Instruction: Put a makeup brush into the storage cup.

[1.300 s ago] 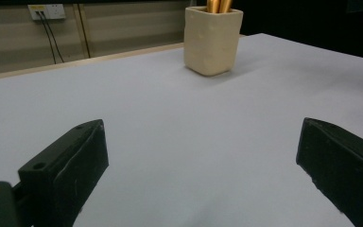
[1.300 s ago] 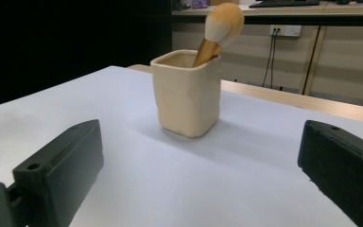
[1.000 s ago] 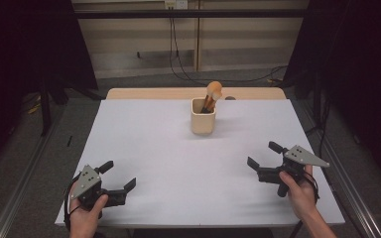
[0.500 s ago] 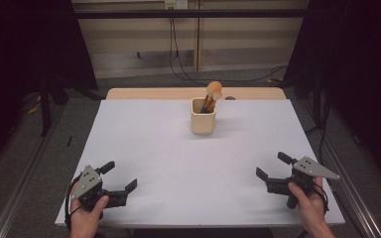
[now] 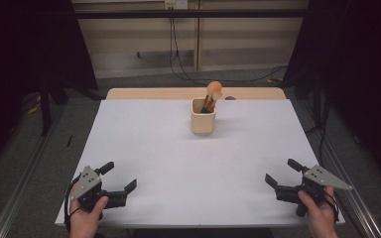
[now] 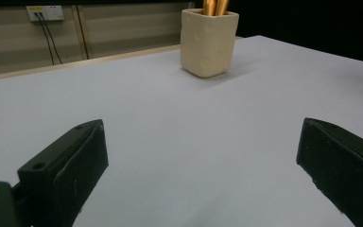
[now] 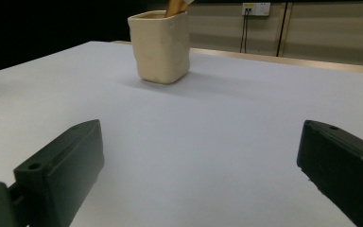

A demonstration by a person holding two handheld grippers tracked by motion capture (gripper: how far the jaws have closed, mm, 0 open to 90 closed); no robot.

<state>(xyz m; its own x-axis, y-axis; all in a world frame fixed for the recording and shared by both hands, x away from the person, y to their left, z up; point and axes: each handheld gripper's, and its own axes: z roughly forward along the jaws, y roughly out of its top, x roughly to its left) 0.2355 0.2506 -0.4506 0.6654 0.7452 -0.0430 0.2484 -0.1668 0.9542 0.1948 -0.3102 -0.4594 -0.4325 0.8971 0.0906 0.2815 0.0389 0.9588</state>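
left gripper (image 5: 119, 176): jaws spread wide, nothing between them, nothing touched. Sits at the near-left corner of the table (image 5: 144, 144), held by the person's left hand (image 5: 84, 215).
right gripper (image 5: 282, 172): jaws also wide apart, empty, no contact with anything. Near-right corner, held by the right hand (image 5: 317, 213).
cup (image 5: 203, 115): cream, squarish, upright on the white table top, far-centre. Well apart from both grippers, roughly between them and further out.
cup contents: wooden-handled utensils (image 5: 211, 95) stand in it, leaning toward the far right; rounded tan end sticks above the rim. Exact number of pieces: can't tell.
left gripper view: cup (image 6: 209, 41) up ahead, right of centre, in the gap between the jaws; bare white surface in between.
right gripper view: cup (image 7: 160, 46) ahead, left of centre, likewise in the gap; bare surface between.
aim: both grippers point roughly toward the cup.
table edge: tan wood strip shows along the far side, behind the cup.
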